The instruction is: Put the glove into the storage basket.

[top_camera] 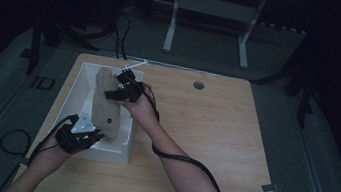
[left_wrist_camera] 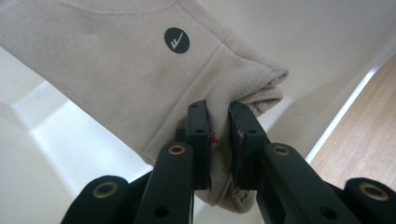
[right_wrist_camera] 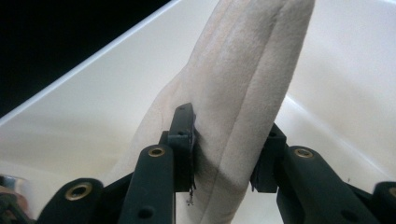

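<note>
A folded beige fleece garment [top_camera: 105, 104] with a small round dark logo [left_wrist_camera: 177, 40] hangs over the inside of a white bin [top_camera: 76, 94], stretched between both grippers. My left gripper [top_camera: 93, 136] is shut on the garment's near corner [left_wrist_camera: 219, 140], its pads pinching a thin fold. At the far end my right gripper [top_camera: 121, 83] is shut on the thick folded stack [right_wrist_camera: 233, 116], with cloth bulging between its jaws. In the high view the garment lies lengthwise along the bin, from near left to far right.
The white bin stands on the left part of a light wooden table [top_camera: 214, 132]. A round cable hole [top_camera: 198, 85] is at the table's far edge. Black cables [top_camera: 180, 158] trail from the grippers across the table. A white table frame [top_camera: 209, 20] stands beyond.
</note>
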`<action>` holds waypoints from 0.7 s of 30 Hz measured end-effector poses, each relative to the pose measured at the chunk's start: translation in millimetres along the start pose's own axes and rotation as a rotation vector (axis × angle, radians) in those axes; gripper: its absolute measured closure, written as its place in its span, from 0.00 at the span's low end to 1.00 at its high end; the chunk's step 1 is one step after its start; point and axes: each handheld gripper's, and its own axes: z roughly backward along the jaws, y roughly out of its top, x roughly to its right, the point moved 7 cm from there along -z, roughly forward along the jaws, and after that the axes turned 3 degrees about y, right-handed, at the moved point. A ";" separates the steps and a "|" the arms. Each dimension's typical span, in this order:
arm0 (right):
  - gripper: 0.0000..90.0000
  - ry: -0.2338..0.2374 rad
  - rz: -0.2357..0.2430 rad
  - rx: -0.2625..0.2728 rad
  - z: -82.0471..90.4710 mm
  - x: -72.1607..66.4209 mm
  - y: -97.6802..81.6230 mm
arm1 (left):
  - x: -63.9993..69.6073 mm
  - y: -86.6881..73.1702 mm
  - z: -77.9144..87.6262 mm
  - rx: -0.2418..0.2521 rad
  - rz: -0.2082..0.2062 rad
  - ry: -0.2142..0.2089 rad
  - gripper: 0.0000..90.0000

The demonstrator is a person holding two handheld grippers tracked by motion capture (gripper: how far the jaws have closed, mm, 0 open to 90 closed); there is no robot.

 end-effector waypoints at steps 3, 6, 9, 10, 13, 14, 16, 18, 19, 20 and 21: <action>0.74 0.002 0.006 -0.023 -4.4 0.2 -0.5 | -1.8 -1.1 -2.2 -0.006 0.005 -0.006 0.89; 0.73 0.001 0.008 -0.032 -5.4 0.2 1.0 | -2.7 -1.8 -4.2 -0.011 0.011 -0.017 0.89; 0.61 -0.008 0.004 -0.070 -8.1 2.0 -0.5 | -2.3 -5.5 -10.4 -0.057 0.023 -0.031 0.81; 0.60 -0.004 0.001 -0.072 -8.1 1.8 -0.4 | -2.3 -5.5 -10.4 -0.057 0.023 -0.031 0.79; 0.49 -0.029 0.024 -0.068 -7.2 -0.1 0.1 | -2.1 -6.9 -14.0 -0.063 0.042 -0.027 0.70; 0.47 -0.026 0.019 -0.068 -7.1 -0.5 0.0 | -1.7 -5.9 -13.7 -0.056 0.045 -0.028 0.70; 0.46 -0.022 0.018 -0.061 -6.5 -1.6 0.2 | -1.8 -4.7 -13.1 -0.043 0.053 -0.021 0.68; 0.44 -0.014 0.023 -0.047 -2.7 -3.1 0.3 | -2.2 -2.4 -11.4 -0.026 0.075 -0.020 0.64; 0.43 -0.008 0.023 -0.043 -0.8 -3.4 -0.1 | -2.7 0.2 -8.7 -0.004 0.095 -0.008 0.62; 0.43 -0.008 0.023 -0.043 -0.8 -3.4 -0.1 | -2.7 0.2 -8.7 -0.004 0.095 -0.008 0.60; 0.42 -0.004 0.024 -0.035 3.9 -3.5 -0.9 | -2.7 2.8 -6.2 0.017 0.119 -0.009 0.58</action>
